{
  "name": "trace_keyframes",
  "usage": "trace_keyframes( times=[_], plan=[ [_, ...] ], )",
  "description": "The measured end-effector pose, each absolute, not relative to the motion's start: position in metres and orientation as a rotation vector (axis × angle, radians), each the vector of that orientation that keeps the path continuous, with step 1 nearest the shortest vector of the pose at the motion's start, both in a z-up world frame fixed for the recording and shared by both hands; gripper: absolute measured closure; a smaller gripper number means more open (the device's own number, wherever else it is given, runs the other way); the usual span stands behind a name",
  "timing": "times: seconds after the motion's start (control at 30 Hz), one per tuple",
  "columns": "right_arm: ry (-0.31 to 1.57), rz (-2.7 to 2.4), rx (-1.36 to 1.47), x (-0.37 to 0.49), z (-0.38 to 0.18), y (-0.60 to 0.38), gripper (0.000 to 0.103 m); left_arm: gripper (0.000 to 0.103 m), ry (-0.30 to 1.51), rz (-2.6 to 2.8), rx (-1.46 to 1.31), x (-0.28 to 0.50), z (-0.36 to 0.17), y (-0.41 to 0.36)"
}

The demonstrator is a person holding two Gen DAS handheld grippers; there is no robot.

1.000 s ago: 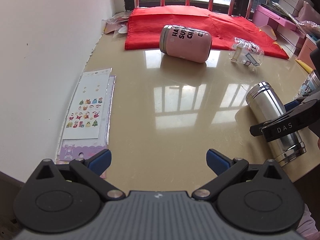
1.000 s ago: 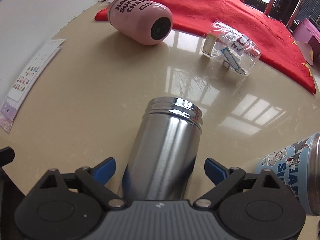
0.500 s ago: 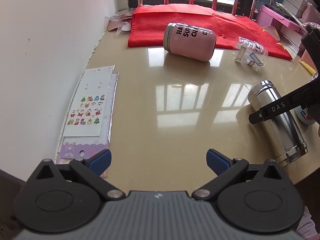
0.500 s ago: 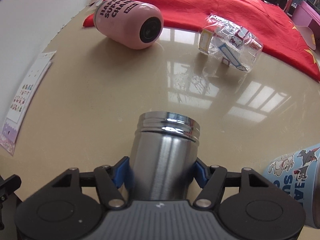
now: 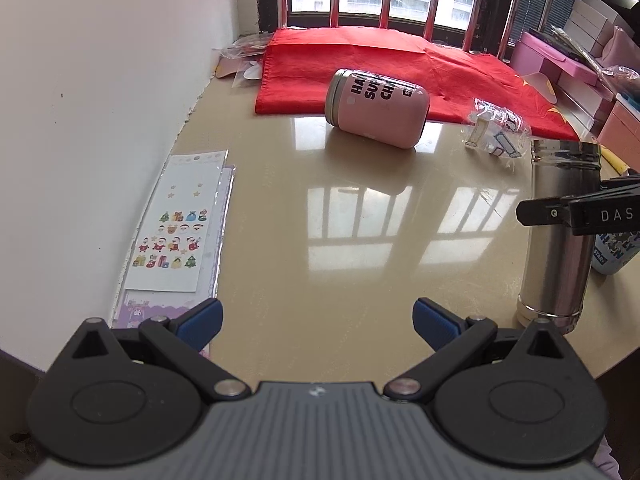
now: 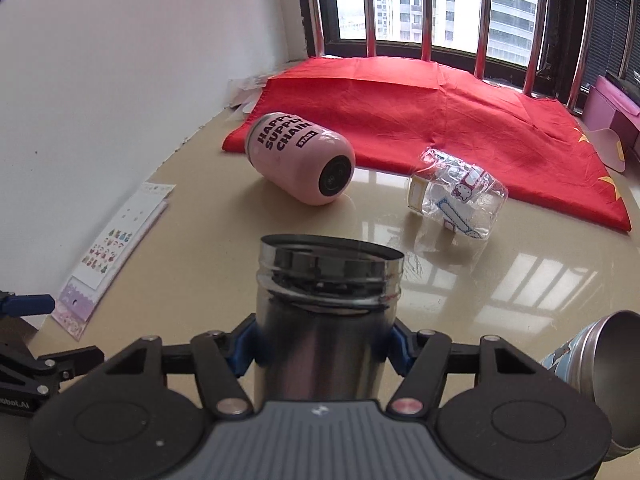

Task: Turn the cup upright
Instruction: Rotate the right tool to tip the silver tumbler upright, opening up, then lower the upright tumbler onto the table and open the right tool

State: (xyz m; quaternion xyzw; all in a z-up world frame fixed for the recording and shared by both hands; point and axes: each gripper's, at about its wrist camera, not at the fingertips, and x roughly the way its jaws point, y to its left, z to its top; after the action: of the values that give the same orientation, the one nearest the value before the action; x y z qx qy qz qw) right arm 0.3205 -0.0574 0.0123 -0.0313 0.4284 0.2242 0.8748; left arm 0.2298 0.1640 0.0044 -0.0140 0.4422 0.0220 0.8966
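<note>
The right hand-held gripper (image 6: 320, 350) is closed on the steel cup (image 6: 326, 312), its blue pads pressed against both sides of the body just below the threaded neck. The cup stands upright near the right edge of the table (image 5: 360, 216), long axis vertical, open mouth facing up and base on the tabletop. From the left wrist view the cup (image 5: 560, 236) shows at the right, with the right hand-held gripper's black finger (image 5: 580, 214) across it, marked "DAS".

The left hand-held gripper (image 5: 316, 320) hangs over the near edge of the table with its fingers spread wide and nothing between them.

Past the steel cup, a pink cup (image 6: 302, 162) lies on its side, printed "HAPPY SUPPLY CHAIN", its dark base turned toward the right wrist camera. Just beside it to the right lies a clear plastic packet (image 6: 456, 200) with cartoon prints. Both rest at the edge of a red cloth (image 6: 420, 112) spread under the barred window (image 6: 420, 4). Sticker sheets (image 5: 176, 228) lie along the white wall. A blue printed cup (image 6: 596, 372) lies on its side close to the steel cup's right, its lettering too cut off to read.
</note>
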Motion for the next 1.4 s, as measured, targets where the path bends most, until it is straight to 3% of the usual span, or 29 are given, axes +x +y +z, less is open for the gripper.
trace_keyframes(
  times=[0.53, 1.33, 1.4],
  plan=[
    [0.516, 0.416, -0.118, 0.272, 0.033, -0.080, 0.041, 0.000, 0.876, 0.058, -0.054, 0.221, 0.017, 0.158],
    [0.627, 0.364, -0.130, 0.291, -0.003, -0.091, 0.040, 0.000, 0.865, 0.063, -0.070, 0.222, 0.019, 0.131],
    [0.624, 0.360, -0.125, 0.290, -0.002, -0.093, 0.028, 0.000, 0.860, 0.064, -0.068, 0.221, 0.021, 0.130]
  ],
)
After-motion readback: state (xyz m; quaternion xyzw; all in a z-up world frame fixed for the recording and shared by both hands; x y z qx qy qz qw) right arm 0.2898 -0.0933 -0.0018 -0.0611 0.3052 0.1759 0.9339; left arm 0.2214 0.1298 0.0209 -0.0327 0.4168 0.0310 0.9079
